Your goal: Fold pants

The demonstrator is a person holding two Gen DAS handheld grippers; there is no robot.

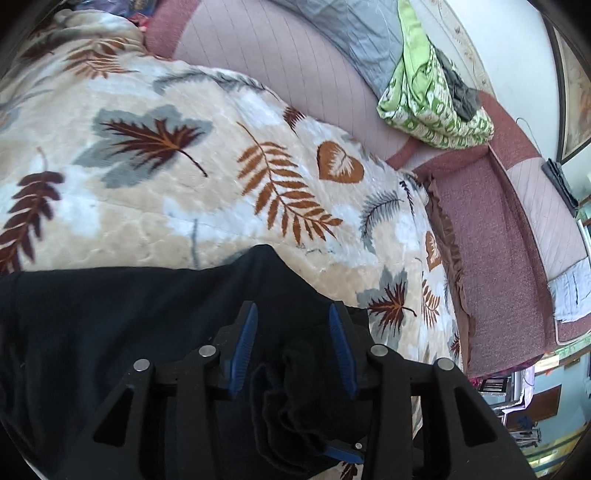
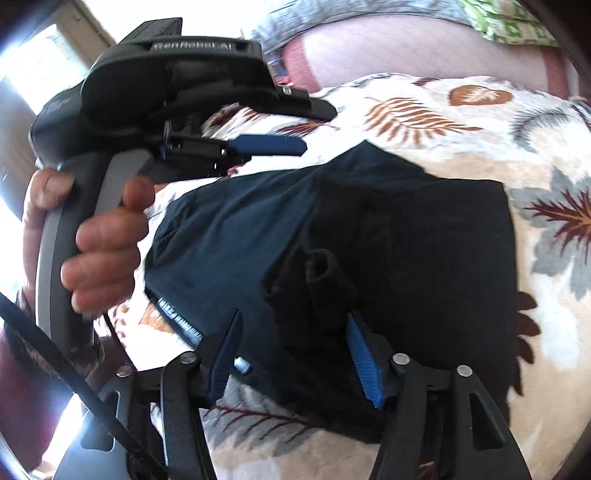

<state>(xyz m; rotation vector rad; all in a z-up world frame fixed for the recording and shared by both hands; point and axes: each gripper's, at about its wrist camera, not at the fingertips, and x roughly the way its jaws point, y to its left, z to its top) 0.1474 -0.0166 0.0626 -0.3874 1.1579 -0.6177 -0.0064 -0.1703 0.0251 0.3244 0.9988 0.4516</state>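
Note:
The black pants [image 1: 110, 325] lie folded on a leaf-patterned blanket [image 1: 184, 184]. In the right wrist view the pants [image 2: 406, 236] form a rough rectangle with a bunched roll of cloth near the middle. My left gripper [image 1: 291, 314] is open, its blue pads apart above the pants' edge, with bunched black cloth lying between the finger bases. My right gripper [image 2: 291, 325] is open just above the pants' near edge. The left gripper [image 2: 266, 144] also shows in the right wrist view, held in a hand at the pants' far left side.
The blanket covers a sofa with a pinkish backrest [image 1: 295, 55]. A grey cushion [image 1: 354, 33] and a green patterned cloth [image 1: 432, 99] lie on the sofa at the back right. The blanket's edge [image 1: 454, 258] drops to the reddish seat cover at the right.

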